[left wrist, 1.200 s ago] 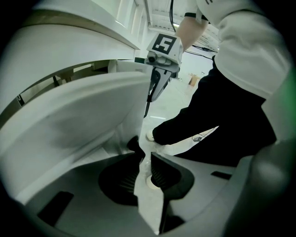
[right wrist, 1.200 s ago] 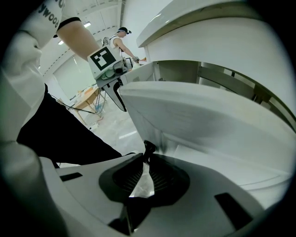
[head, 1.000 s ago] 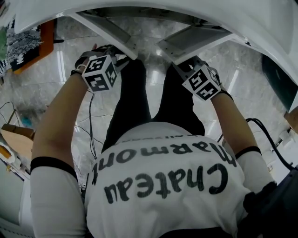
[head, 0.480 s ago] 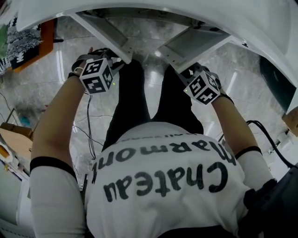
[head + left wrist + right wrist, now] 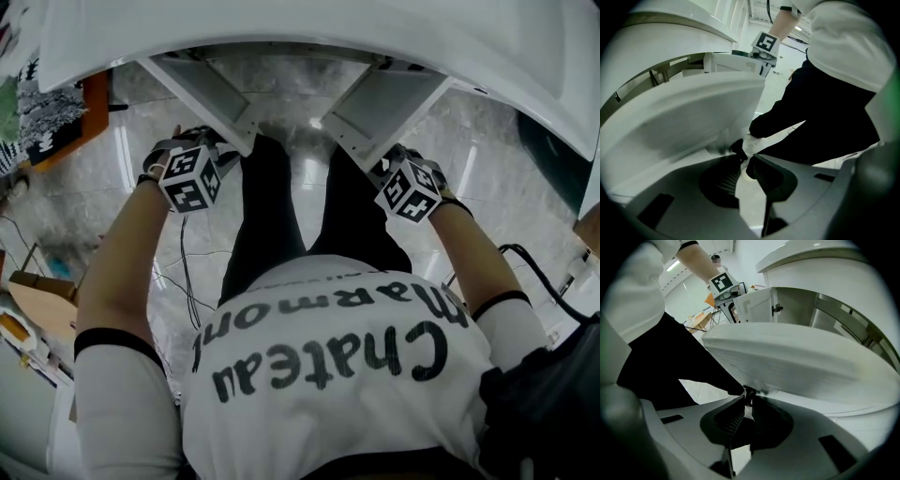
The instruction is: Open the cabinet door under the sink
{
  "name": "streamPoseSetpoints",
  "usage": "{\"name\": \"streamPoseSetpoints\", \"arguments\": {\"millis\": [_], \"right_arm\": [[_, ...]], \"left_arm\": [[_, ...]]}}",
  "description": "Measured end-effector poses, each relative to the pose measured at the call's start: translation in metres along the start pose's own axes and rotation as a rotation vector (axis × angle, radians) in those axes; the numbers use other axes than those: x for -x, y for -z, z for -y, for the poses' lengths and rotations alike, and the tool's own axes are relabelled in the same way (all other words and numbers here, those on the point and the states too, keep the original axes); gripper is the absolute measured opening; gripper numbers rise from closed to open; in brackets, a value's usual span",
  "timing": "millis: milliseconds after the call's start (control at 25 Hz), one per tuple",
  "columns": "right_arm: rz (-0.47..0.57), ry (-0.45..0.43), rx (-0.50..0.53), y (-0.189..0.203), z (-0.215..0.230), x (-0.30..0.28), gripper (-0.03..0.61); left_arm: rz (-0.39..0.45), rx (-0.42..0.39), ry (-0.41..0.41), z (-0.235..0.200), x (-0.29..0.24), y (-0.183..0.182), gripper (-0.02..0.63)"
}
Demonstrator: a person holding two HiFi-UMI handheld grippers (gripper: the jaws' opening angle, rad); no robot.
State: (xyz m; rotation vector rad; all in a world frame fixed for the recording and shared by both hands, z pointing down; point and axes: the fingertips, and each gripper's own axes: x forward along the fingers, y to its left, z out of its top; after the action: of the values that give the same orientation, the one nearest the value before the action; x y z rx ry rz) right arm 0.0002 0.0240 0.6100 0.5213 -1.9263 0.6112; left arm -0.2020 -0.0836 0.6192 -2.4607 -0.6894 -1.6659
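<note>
We judge both doors partly open. The left gripper (image 5: 743,157) pinches the left door (image 5: 693,117) handle (image 5: 737,146) at its tips, and the right gripper (image 5: 749,400) pinches the right door (image 5: 797,366) likewise. Both pairs of jaws have just eased slightly wider. Next, pull outward without slipping.

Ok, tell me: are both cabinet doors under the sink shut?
No: in the head view the left door and the right door both stand swung outward, open.

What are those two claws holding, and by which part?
Left gripper grips the left cabinet door by its small dark handle at the edge; right gripper grips the right cabinet door by its matching handle.
</note>
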Motion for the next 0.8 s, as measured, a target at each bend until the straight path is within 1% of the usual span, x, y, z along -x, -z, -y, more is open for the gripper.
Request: {"name": "streamPoseSetpoints", "arguments": {"millis": [160,280,520,800], "right_arm": [[-0.042,-0.014,0.026,0.015,-0.004,0.004,0.044],[-0.057,-0.011,0.038,0.018,-0.005,0.003,0.046],[-0.101,-0.026,0.052,0.027,-0.008,0.005,0.049],[-0.113,-0.009,0.061,0.03,-0.008,0.006,0.049]], "left_arm": [[-0.012,-0.008,0.015,0.005,0.001,0.003,0.071],[-0.024,-0.014,0.017,0.007,0.002,0.007,0.072],[-0.064,-0.023,0.05,0.019,0.007,0.025,0.072],[-0.093,-0.058,0.05,0.024,0.008,0.032,0.078]]}}
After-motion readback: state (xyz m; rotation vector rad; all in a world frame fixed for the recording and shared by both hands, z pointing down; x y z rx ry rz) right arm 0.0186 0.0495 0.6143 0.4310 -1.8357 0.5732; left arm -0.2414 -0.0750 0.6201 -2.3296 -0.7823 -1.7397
